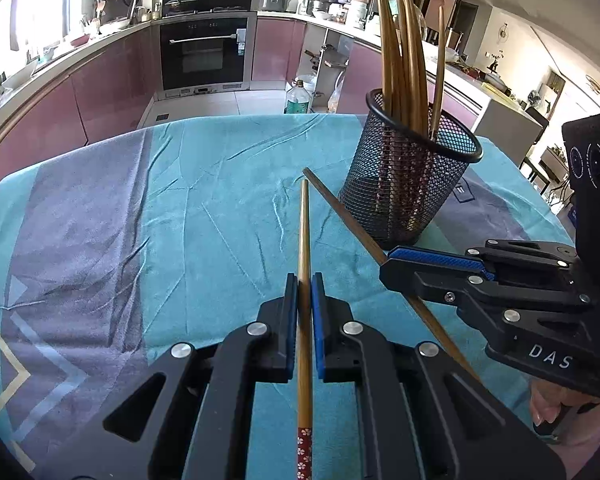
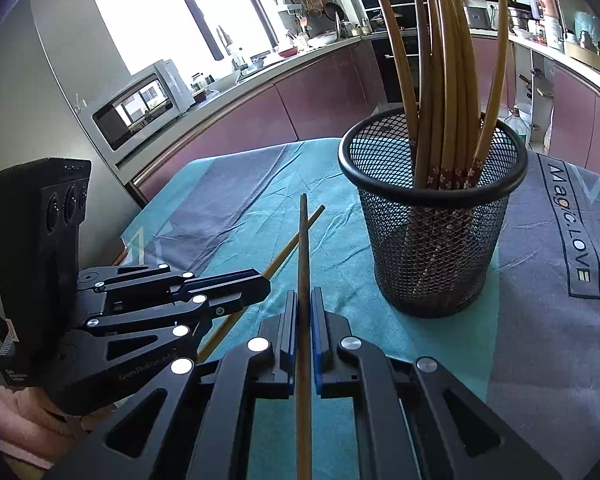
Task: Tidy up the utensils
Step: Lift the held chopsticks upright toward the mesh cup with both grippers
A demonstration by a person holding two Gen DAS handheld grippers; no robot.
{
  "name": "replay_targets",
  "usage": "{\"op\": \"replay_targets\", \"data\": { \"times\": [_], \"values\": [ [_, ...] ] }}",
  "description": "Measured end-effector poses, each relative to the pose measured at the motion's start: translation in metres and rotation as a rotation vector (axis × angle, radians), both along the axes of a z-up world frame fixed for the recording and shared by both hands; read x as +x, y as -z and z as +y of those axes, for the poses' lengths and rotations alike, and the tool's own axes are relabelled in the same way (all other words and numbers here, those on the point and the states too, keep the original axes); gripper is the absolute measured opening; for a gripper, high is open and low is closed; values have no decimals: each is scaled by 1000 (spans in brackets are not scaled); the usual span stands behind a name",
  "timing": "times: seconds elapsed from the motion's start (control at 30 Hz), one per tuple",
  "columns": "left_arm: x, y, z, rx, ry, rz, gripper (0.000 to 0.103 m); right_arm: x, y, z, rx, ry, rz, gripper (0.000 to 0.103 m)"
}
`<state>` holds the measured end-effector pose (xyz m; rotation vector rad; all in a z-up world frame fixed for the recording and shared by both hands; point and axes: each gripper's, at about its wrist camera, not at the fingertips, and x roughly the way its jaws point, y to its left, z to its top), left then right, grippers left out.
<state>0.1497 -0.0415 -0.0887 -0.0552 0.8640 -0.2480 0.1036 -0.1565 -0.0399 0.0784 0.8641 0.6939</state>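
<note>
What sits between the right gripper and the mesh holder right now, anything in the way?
Nothing: only bare teal cloth lies between the right gripper and the mesh holder, seen in the right wrist view. Its chopstick points left of the holder.

Two bamboo chopsticks [image 1: 305, 240] [image 2: 303, 248] clamped, crossing above teal cloth; rest upright in black mesh cup [image 2: 432, 240].

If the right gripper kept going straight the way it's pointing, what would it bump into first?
Probably the teal cloth on the table. The right gripper, shut on a chopstick, points downward past the left side of the mesh cup, so it likely misses the cup, though depth is hard to judge.
</note>
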Motion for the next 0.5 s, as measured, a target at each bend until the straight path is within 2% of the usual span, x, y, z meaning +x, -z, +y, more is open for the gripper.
{"op": "replay_targets", "data": {
  "times": [0.5],
  "values": [
    [-19,-33,4,-70,27,-62,8,-16,-24,-9,59,1,-61,5]
  ]
}}
